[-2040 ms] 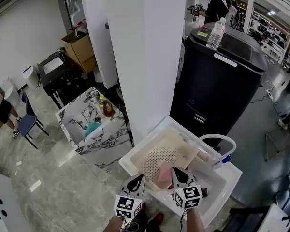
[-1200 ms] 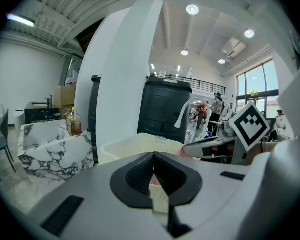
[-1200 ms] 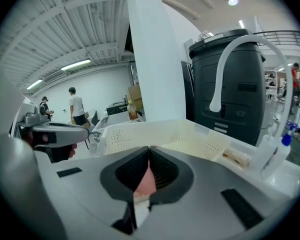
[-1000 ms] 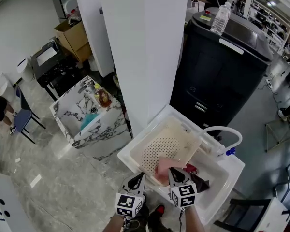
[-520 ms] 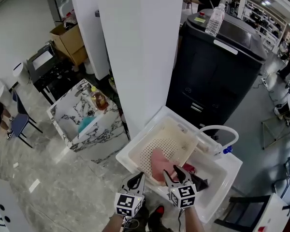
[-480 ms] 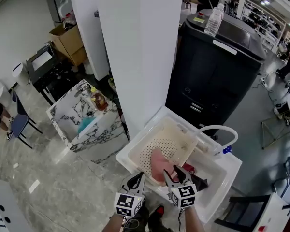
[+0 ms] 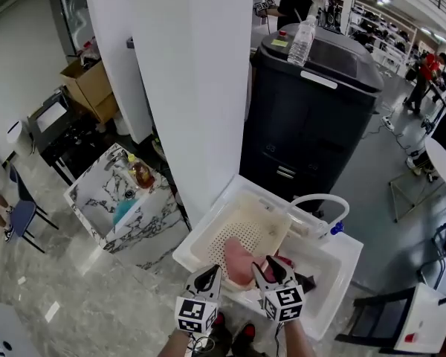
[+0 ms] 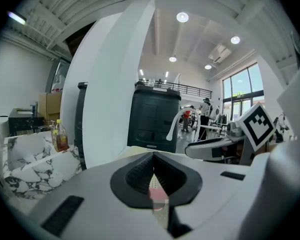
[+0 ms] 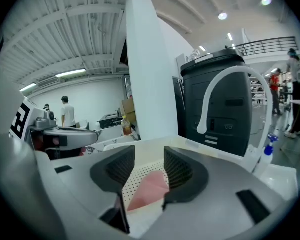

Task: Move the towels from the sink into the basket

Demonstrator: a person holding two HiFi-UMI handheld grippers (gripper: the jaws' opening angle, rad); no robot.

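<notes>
Left gripper: pads together, nothing pinched, parked at the near rim of the basket. No part in this step, by the look of it.

Pink towel: a second ago pinched in the right-hand jaws above the basket, now lying loose on the perforated floor near the front edge. Crumpled, one corner folded up. Counts as delivered.

Right gripper: fingers spread wide, nothing clamped. Looks straight down the gap at the pink towel, which lies beyond the pads and clear of them. Sits just right of the towel, about over the line between basket and sink.

Sink: red cloth and dark cloth bunched beside the basket wall, partly hidden behind the right gripper. Cannot tell whether one towel or two, or more underneath.

Meaning for the task: one drop finished, job not done. Likely next: swing the open right gripper a little right and down onto the red/dark bundle, pinch a raised fold, lift it over the basket wall. Risks: grabbing both cloths at once, or dragging the pink one back out if a pad snags it on the way.
</notes>
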